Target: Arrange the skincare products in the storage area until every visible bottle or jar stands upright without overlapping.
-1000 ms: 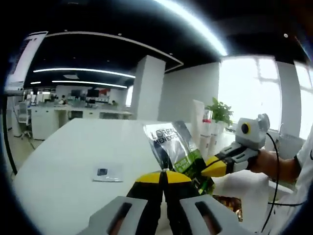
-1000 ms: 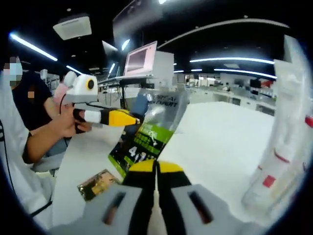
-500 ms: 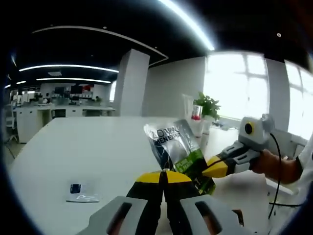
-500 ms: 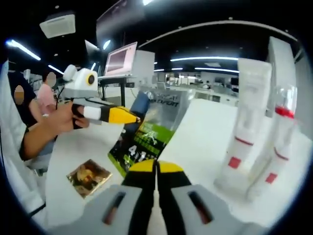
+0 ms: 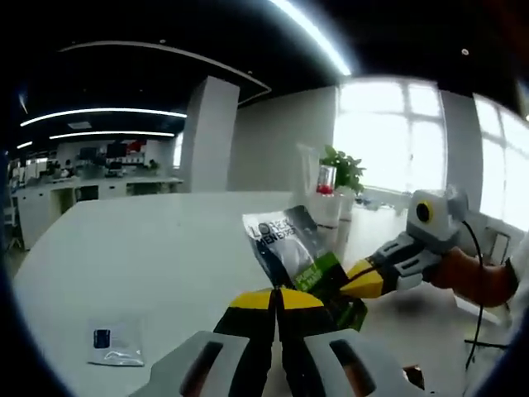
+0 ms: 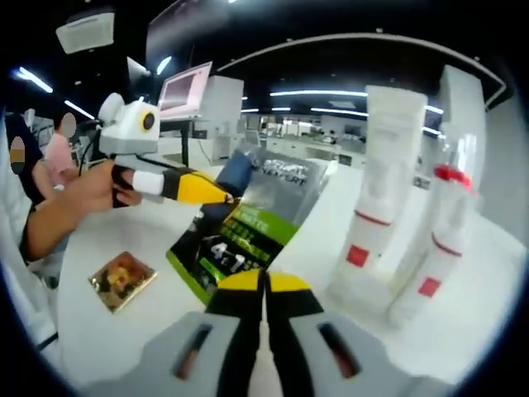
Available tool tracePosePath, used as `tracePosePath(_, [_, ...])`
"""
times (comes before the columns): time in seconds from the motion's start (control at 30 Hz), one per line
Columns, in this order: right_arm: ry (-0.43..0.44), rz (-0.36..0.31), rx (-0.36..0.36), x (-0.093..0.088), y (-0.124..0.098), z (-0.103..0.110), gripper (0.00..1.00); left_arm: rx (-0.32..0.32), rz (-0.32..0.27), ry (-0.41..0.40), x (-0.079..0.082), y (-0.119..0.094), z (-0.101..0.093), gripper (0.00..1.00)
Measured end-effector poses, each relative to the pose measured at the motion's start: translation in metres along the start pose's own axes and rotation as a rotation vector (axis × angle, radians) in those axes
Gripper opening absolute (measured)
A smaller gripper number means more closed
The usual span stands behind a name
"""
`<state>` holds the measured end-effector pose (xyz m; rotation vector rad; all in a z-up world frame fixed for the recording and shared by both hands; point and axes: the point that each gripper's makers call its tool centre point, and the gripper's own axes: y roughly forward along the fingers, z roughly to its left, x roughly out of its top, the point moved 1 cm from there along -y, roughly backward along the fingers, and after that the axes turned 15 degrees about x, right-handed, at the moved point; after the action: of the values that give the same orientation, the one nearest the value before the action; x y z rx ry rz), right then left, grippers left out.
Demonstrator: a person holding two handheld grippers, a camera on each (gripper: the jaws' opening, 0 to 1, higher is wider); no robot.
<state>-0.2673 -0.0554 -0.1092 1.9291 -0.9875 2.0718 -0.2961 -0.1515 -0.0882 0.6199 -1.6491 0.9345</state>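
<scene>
Since a second ago our hands have swung round with the packet between them: in the left gripper view the small flat sachet (image 5: 116, 346) on the white table (image 5: 149, 248) has slid from centre-left down to the lower left of the frame, and the plant (image 5: 345, 169) now sits at upper centre. There our left gripper (image 5: 276, 295) has its yellow-tipped jaws pressed together on the lower corner of the silver-and-green packet (image 5: 291, 255), which rises up and to the right from the tips; the right gripper (image 5: 364, 281) comes in from the right and pinches the packet's right edge, held in a hand (image 5: 471, 277). In the right gripper view the two tall white tubes (image 6: 376, 198) with red marks have come from the far right edge toward centre-right and stand upright, just beside each other. Our right gripper (image 6: 264, 283) is closed on the packet's (image 6: 248, 223) green bottom edge, and the packet's long axis leans up and slightly right, away from us; the left gripper (image 6: 221, 197) bites its left edge from the left. A gold square sachet (image 6: 121, 279) lies flat at lower left. We judge the coming move turns on this: the tubes stand right of the packet, nearer our right gripper, so the packet has to go down beside them, not onto them.
</scene>
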Motion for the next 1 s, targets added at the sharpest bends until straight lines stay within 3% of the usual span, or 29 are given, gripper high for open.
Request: tracePosePath(1.0, [-0.017,0.077,-0.04,-0.018,0.001,-0.011,0.03,0.012,0.09,0.032,-0.022,0.022,0.001,0.01])
